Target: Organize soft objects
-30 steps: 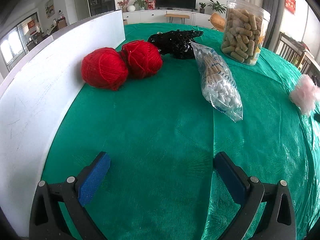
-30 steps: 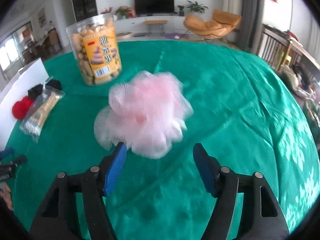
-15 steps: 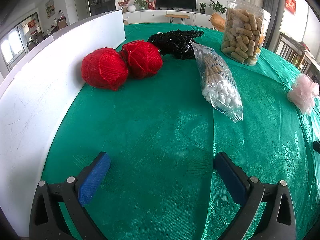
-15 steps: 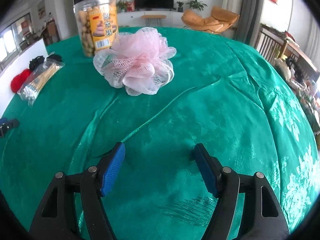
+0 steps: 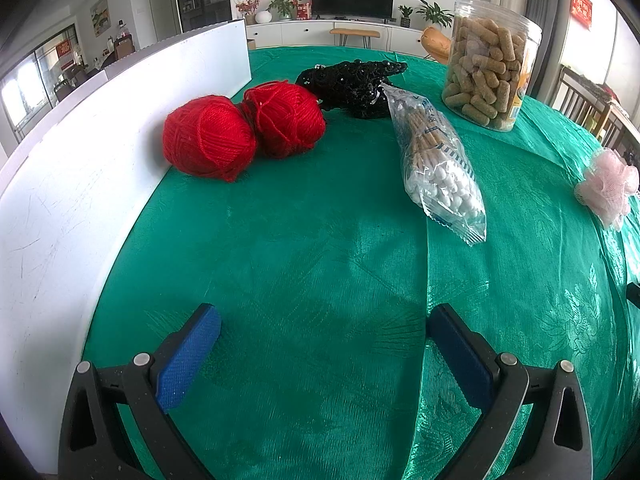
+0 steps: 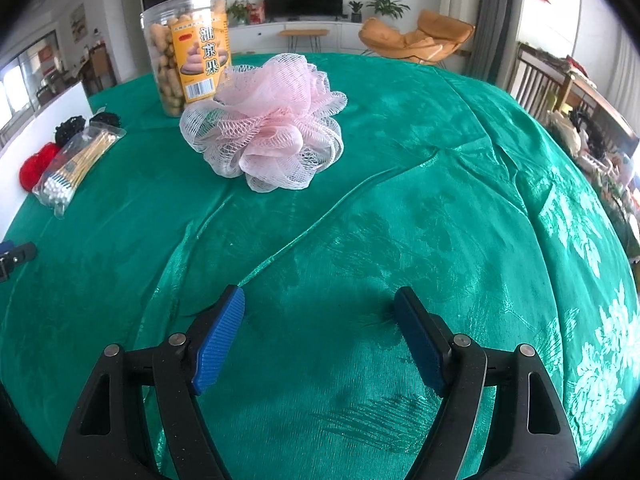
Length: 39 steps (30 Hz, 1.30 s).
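- Along the left wrist view, the left gripper (image 5: 323,338) hangs over bare green tablecloth (image 5: 320,264), jaws spread and empty. Two red yarn balls (image 5: 244,130) touch each other beside the white board (image 5: 80,168), with the black beaded piece (image 5: 352,82) just behind, likely a gathering spot for soft things. The cotton swab bag (image 5: 438,164) and snack jar (image 5: 490,62) sit apart.
- From the right wrist view, the right gripper (image 6: 320,330) is parted, holding nothing. The pink bath pouf (image 6: 268,120) rests on the cloth ahead, just in front of the jar, well apart from the yarn.
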{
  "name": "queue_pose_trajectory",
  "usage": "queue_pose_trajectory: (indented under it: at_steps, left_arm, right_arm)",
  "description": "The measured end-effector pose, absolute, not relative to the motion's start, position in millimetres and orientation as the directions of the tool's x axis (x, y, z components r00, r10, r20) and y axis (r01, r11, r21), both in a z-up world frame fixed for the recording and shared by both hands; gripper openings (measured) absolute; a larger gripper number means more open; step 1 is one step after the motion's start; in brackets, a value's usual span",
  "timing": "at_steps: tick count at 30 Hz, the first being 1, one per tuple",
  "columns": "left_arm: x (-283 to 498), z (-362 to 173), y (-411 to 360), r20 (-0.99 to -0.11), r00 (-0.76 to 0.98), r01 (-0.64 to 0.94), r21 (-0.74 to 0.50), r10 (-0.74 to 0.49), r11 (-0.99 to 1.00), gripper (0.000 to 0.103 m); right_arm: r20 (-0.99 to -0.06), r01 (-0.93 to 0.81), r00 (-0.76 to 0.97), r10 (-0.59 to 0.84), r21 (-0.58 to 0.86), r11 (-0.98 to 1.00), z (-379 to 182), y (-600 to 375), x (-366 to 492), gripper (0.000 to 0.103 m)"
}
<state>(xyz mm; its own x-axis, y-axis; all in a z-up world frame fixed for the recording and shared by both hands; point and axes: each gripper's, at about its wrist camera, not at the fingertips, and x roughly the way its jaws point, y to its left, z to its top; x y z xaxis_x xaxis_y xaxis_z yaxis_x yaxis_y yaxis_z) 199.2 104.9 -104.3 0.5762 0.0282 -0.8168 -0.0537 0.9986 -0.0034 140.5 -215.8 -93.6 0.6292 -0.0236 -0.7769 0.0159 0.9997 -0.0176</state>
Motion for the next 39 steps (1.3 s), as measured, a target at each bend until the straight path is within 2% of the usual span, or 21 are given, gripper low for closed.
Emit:
queue_pose_trajectory:
  at_steps: [17, 18, 19, 21, 23, 27, 29, 30, 31, 32, 33, 34, 36, 39]
  left_arm:
    - [199.0, -103.5, 105.0, -0.824, 0.567, -0.051, -0.006, 0.024, 0.999, 0.103]
    - [201.2, -102.0, 105.1, -0.836, 0.549, -0.042, -0.018, 0.008, 0.999, 0.102]
    - [203.6, -97.3, 104.7, -0.838, 0.542, -0.011, -0.078, -0.06, 0.997, 0.102]
    - [205.4, -86.6, 104.0, -0.802, 0.572, 0.036, -0.186, -0.173, 0.982, 0.102]
    - [216.1, -74.6, 96.5, -0.77, 0.599, 0.069, -0.226, -0.221, 0.972, 0.102]
    - [265.9, -67.7, 61.7, -0.806, 0.554, 0.143, -0.154, -0.208, 0.978, 0.102]
    - [292.7, -77.7, 44.7, -0.844, 0.522, 0.129, -0.066, -0.124, 0.989, 0.101]
    - [302.3, -84.2, 39.6, -0.858, 0.504, 0.123, -0.041, -0.098, 0.992, 0.092]
    - [311.9, -90.5, 35.9, -0.871, 0.486, 0.113, -0.025, -0.078, 0.993, 0.072]
    - [317.2, -94.3, 34.4, -0.878, 0.475, 0.105, -0.011, -0.06, 0.994, 0.071]
    - [318.3, -90.0, 32.4, -0.859, 0.509, 0.102, 0.004, -0.048, 0.995, 0.046]
    - [319.3, -88.7, 31.2, -0.859, 0.509, 0.106, -0.004, -0.057, 0.994, 0.04]
    - [313.9, -85.9, 32.8, -0.856, 0.512, 0.104, -0.021, -0.071, 0.994, 0.036]
    - [293.6, -79.5, 34.3, -0.847, 0.52, 0.127, -0.05, -0.109, 0.991, 0.035]
  right_arm:
    - [-0.777, 0.019, 0.63, -0.026, -0.018, 1.0, -93.7, -216.7, 139.3, 0.081]
    - [-0.776, 0.018, 0.63, -0.026, -0.018, 1.0, -93.6, -216.6, 139.3, 0.081]
    - [-0.776, 0.018, 0.63, -0.026, -0.018, 1.0, -93.6, -216.7, 139.2, 0.081]
    - [-0.776, 0.018, 0.63, -0.026, -0.018, 1.0, -93.6, -216.6, 139.3, 0.081]
    - [-0.776, 0.018, 0.63, -0.026, -0.018, 1.0, -93.6, -216.6, 139.2, 0.081]
    - [-0.753, 0.034, 0.658, -0.022, 0.0, 0.999, -88.6, -220.1, 133.8, 0.081]
    - [-0.678, -0.025, 0.727, 0.108, 0.131, 0.991, -73.8, -229.1, 121.1, 0.081]
    - [-0.666, -0.045, 0.733, 0.136, 0.153, 0.987, -66.9, -229.9, 120.7, 0.081]
    - [-0.664, -0.055, 0.735, 0.138, 0.143, 0.988, -55.4, -228.1, 123.9, 0.081]
    - [-0.663, -0.067, 0.737, 0.136, 0.129, 0.989, -45.8, -225.2, 128.4, 0.081]
    - [-0.661, -0.092, 0.735, 0.148, 0.12, 0.989, -34.5, -221.3, 137.3, 0.081]
    - [-0.664, -0.111, 0.73, 0.163, 0.119, 0.987, -25.9, -218.0, 147.4, 0.081]
    - [-0.678, -0.117, 0.714, 0.174, 0.129, 0.985, -14.0, -212.5, 177.0, 0.081]
    - [-0.722, -0.073, 0.674, 0.158, 0.148, 0.986, -20.8, -209.2, 231.2, 0.081]
